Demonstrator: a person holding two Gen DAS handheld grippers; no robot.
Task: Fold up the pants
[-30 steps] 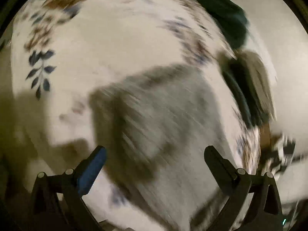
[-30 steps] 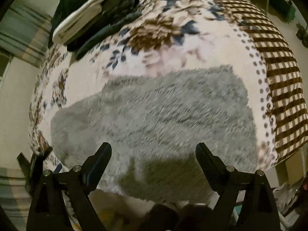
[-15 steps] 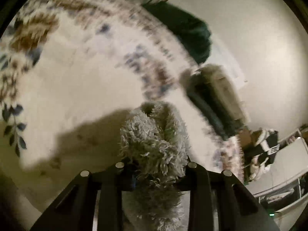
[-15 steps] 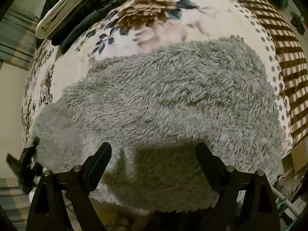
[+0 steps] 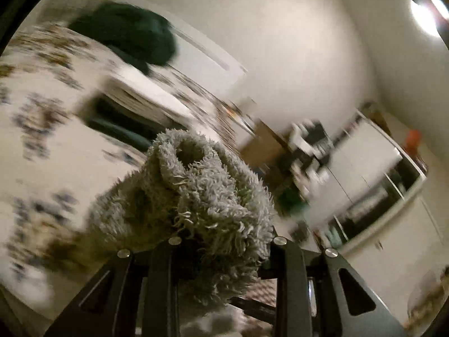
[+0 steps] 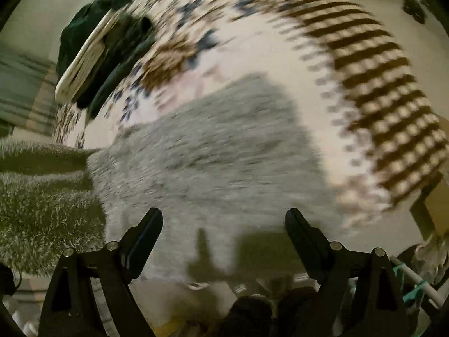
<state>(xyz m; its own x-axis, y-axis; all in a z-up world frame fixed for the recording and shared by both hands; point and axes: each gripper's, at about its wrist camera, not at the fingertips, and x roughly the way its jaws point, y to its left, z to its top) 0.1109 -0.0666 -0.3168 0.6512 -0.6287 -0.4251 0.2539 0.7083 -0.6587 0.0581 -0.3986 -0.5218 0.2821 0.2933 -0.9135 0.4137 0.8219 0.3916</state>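
Grey fluffy pants (image 6: 213, 151) lie spread on a bed with a flowered blanket (image 6: 252, 56). A bunched end of the pants (image 5: 202, 196) is pinched in my left gripper (image 5: 224, 250), which is shut on it and holds it up off the bed, pointing toward the wall. That lifted part shows as a raised fluffy fold (image 6: 42, 191) at the left of the right wrist view. My right gripper (image 6: 224, 224) hovers open over the near edge of the pants, with nothing between its fingers.
Dark green clothes and a white folded piece (image 6: 95, 53) are piled at the far corner of the bed. The blanket has a brown checked border (image 6: 393, 90) on the right. Shelves and clutter (image 5: 350, 168) stand by the wall beyond the bed. Odd items lie on the floor (image 6: 252, 309).
My left gripper closed on the pants' end, then lifted it and swung away from the bed surface toward the room. My right gripper shifted sideways over the pants and stayed open.
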